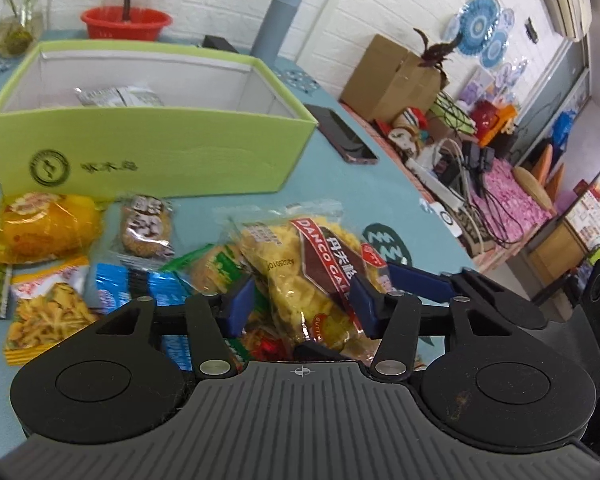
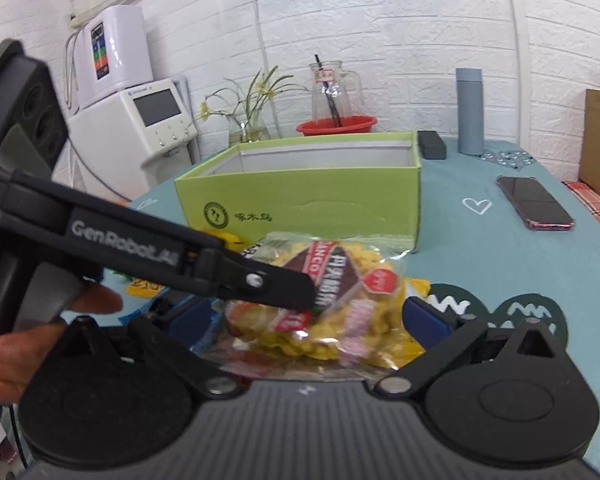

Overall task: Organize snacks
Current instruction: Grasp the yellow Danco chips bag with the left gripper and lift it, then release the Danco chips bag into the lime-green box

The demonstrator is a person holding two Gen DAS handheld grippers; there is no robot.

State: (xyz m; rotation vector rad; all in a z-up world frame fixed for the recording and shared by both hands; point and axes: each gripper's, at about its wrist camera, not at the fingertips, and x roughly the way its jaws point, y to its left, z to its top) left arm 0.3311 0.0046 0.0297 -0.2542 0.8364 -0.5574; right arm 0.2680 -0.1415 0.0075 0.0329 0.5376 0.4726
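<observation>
Crackers in a clear crinkly bag (image 1: pixel 316 280) lie on the blue bench (image 1: pixel 380 200) in front of the green box (image 1: pixel 152 156), on top of the other snack packets. The left hand-held gripper (image 1: pixel 300 300) is clenched on the bag, its blue pads (image 1: pixel 240 300) pressing the film from both sides. The right hand-held gripper (image 2: pixel 306 316) is released, jaws spread wide around the same bag.

The bag looks light, soft and slippery, and its contents are probably brittle, so a gentle pinch across the body or on the sealed end seems wisest.

Only the left wrist view shows a packet (image 1: pixel 120 96) already inside the box and the snacks scattered to the left; only the right wrist view shows the person's fingers (image 2: pixel 96 300) on the left tool's trigger.
</observation>
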